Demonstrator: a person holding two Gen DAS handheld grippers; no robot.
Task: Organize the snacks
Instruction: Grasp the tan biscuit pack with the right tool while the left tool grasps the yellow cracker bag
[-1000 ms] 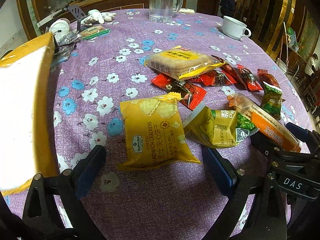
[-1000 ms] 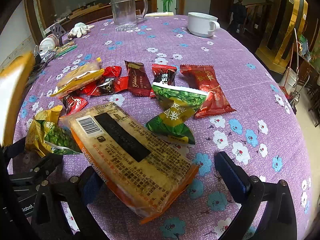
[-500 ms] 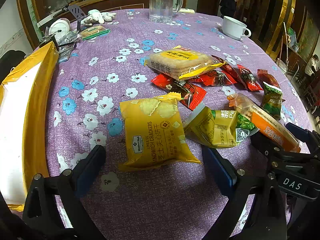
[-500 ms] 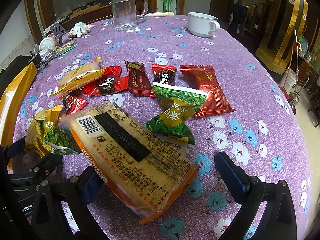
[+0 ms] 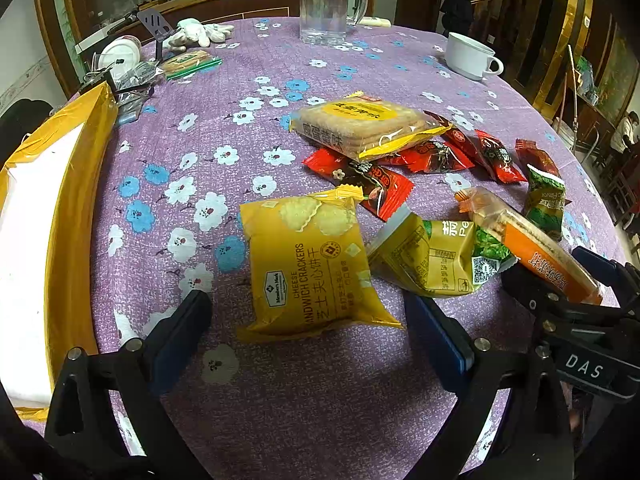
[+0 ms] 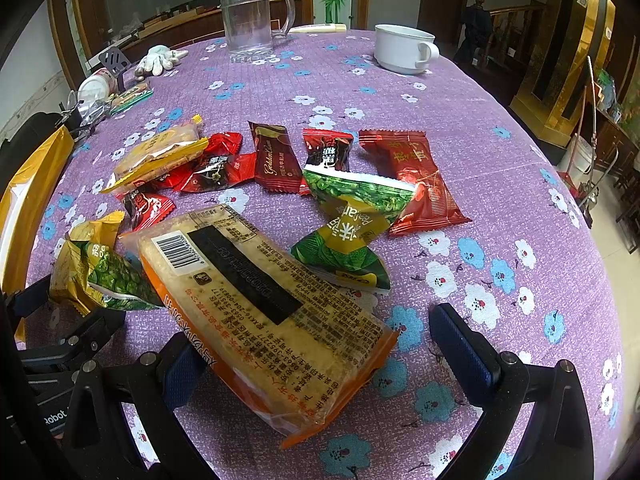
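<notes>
Left wrist view: the left gripper (image 5: 304, 332) hovers with jaws spread wide and empty, straddling the yellow cracker packet (image 5: 310, 266) flat on the bench (image 5: 320, 400), apparently aligned for a grasp; the yellow-edged box (image 5: 68, 220) waits at 9 o'clock. Right wrist view: the right gripper (image 6: 316, 348) is likewise apart, bracketing the near end of the orange-trimmed biscuit pack (image 6: 264, 304), other snacks scattered toward 12 o'clock

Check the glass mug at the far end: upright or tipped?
Upright. The glass mug stands on its base on the purple tablecloth, handle to the side. Whether it holds water, cannot tell.
</notes>
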